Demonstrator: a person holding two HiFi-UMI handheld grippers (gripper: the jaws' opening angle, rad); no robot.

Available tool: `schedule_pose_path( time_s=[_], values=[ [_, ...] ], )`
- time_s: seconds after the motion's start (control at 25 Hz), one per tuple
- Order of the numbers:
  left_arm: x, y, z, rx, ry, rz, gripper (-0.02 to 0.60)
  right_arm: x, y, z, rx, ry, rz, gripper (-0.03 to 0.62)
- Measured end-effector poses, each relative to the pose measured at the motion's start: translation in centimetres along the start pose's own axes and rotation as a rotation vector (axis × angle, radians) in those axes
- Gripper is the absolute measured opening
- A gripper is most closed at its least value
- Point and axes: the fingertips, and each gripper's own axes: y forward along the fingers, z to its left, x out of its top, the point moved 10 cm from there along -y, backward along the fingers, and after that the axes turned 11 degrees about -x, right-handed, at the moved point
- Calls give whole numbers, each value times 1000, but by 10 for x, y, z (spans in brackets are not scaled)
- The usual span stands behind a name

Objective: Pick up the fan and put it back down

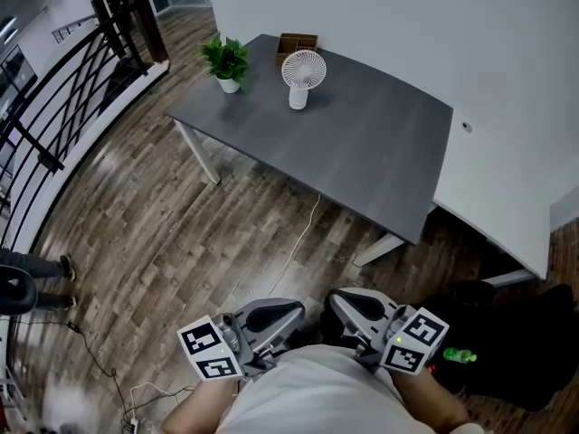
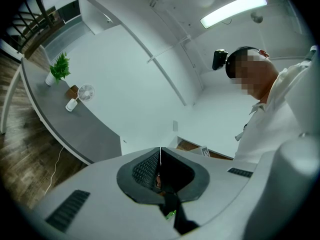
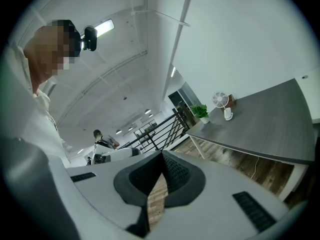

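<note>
At the far left a black railing (image 1: 54,107) curves along the edge of the wood floor (image 1: 172,233), and a bystander's shoes (image 1: 41,268) stand just inside it. Between the railing and the grey table (image 1: 371,152) we have a broad stretch of open floor, crossed only by a thin cable (image 1: 297,238) that drops from the table's near edge.

Our left gripper (image 1: 294,313) sits low, close to our body. Its jaws are pressed together with nothing between them, as the left gripper view (image 2: 160,151) shows.

On the table's far left corner stands a small potted plant (image 1: 226,61). Just to its right the white fan (image 1: 301,75) stands upright on its base, with a wooden box (image 1: 297,42) right behind it at the far edge. The rest of the tabletop is bare, and its near edge runs diagonally towards us. The fan is well apart from both grippers.

Our right gripper (image 1: 336,298) is beside the left one, jaws likewise closed on nothing in its own view (image 3: 162,156). Further right a white table (image 1: 498,188) meets the grey one's right end. Below it a dark bag (image 1: 520,342) and a green bottle (image 1: 459,356) crowd the floor near our right side.
</note>
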Motion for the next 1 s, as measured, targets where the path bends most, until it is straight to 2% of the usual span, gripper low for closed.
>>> schedule_pose_path(
  time_s=[0.2, 0.44, 0.64, 1.0],
  values=[
    [12, -5, -8, 6, 31, -17, 14, 22, -8, -4, -7, 74, -93, 11],
    [11, -7, 4, 25, 12, -13, 14, 42, -13, -37, -93, 93, -177, 15],
    [14, -9, 1, 24, 15, -7, 14, 47, -19, -39, -106, 104, -204, 81],
    [15, -12, 0, 38, 3, 4, 14, 49, -19, -36, -124, 86, -209, 89]
  ],
)
